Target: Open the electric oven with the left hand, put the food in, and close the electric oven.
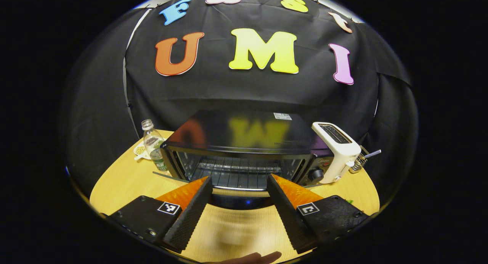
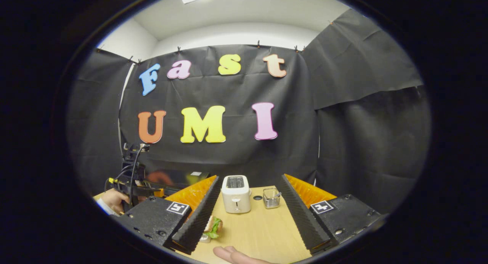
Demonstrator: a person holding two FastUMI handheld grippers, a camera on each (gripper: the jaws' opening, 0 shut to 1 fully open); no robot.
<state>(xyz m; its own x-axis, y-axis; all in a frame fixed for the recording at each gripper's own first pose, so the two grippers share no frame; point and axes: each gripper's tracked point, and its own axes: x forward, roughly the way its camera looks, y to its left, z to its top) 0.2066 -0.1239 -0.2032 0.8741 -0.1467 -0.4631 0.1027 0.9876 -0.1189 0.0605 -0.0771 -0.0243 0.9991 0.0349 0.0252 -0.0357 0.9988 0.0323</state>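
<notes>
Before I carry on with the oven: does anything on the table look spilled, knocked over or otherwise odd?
Nothing stands out. The electric oven sits square with its door down and bare rack showing. The toaster and plastic bottle stand upright, and the sandwich lies intact on the table. Both grippers, left and right, are open.

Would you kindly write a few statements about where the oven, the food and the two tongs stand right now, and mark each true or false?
1. The electric oven has its door down and its wire rack in sight. True.
2. The left tongs are shut on the oven's door. False: they are open and hold nothing.
3. A white toaster stands beside the oven. True.
4. The sandwich already lies on the oven's rack. False: it lies on the table, by the right tongs.
5. The right tongs grip the sandwich. False: they are open and empty.
6. A clear bottle stands upright on the oven's other side. True.
</notes>
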